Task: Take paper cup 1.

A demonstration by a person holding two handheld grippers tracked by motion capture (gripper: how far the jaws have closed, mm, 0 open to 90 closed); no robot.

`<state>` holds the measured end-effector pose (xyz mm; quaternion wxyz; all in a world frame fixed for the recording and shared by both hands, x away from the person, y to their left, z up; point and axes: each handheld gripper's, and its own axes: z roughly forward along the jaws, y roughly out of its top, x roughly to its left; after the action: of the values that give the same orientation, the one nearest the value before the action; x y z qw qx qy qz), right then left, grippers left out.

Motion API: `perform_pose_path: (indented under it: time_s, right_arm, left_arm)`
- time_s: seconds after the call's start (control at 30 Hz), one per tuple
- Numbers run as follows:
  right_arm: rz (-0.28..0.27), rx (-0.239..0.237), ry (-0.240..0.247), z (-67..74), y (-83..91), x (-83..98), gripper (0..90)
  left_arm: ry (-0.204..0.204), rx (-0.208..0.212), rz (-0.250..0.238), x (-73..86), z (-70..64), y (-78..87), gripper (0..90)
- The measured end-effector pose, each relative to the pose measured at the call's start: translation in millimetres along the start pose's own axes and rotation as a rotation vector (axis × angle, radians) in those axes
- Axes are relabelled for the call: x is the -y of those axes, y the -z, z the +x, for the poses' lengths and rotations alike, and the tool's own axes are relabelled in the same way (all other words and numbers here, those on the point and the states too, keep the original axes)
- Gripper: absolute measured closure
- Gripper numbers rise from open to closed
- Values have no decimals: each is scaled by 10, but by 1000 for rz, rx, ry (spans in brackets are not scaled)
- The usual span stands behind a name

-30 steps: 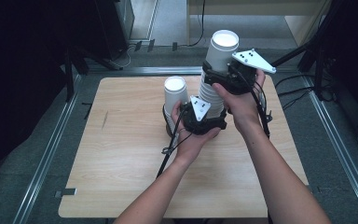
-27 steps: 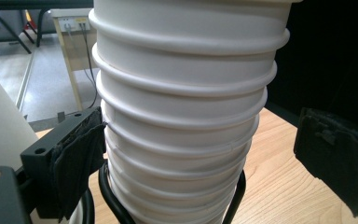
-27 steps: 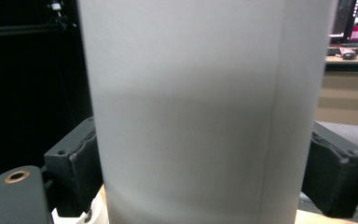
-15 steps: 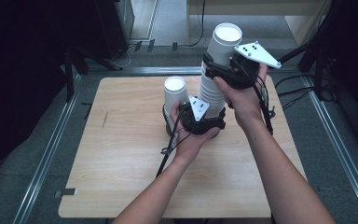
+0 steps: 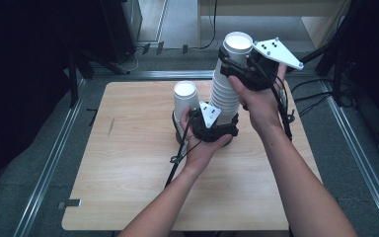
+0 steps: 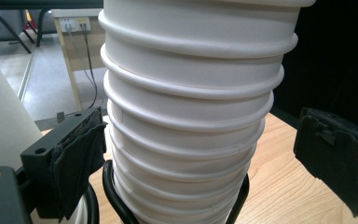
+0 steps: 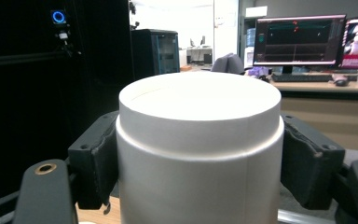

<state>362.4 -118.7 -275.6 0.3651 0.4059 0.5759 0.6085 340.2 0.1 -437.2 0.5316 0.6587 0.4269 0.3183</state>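
Observation:
A tall stack of upturned white paper cups [image 5: 224,96] stands at the back middle of the wooden table [image 5: 128,168]. My right gripper [image 5: 238,60] is at the stack's top. Its jaws have just been closing and both pads now press the top cup [image 7: 199,154]. My left gripper [image 5: 216,129] sits at the foot of the stack [image 6: 186,116]. One of its pads [image 6: 81,151] lies beside the cups, and the other pad [image 6: 338,158] stands clear of them. A single upturned white cup [image 5: 186,98] stands just left of the stack.
The left gripper's black cable [image 5: 177,158] trails over the table towards the front. Metal rails [image 5: 54,153] run along the floor on both sides. A dark cabinet [image 5: 121,24] stands behind the table, and a desk with monitors [image 7: 303,42] is far off.
My right gripper has risen along the stack towards its top and its jaws have closed on the top cup. The left hand and the single cup have stayed where they were.

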Motion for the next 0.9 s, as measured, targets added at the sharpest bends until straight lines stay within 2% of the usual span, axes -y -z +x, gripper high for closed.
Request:
perform_pose_path:
  time_s: [0.07,0.23,0.57,0.73,0.83,0.9]
  right_arm:
    - [-4,5,10,7,-1,-6,229]
    - [-11,-12,-8,-5,3,-69,227]
    - [-37,-14,8,14,37,-189,228]
    - [-30,-19,-6,6,39,-207,233]
    - [-38,5,29,20,50,-198,274]
    - [-35,3,28,21,61,-187,266]
  left_arm:
    - [0,1,0,1,-4,2,22]
    - [2,2,-2,-2,-5,4,23]
    - [3,6,-4,3,-23,0,23]
    - [21,-3,-34,-41,-1,35,23]
    - [23,-8,-48,-66,14,49,30]
    - [24,-13,-68,-113,30,80,32]
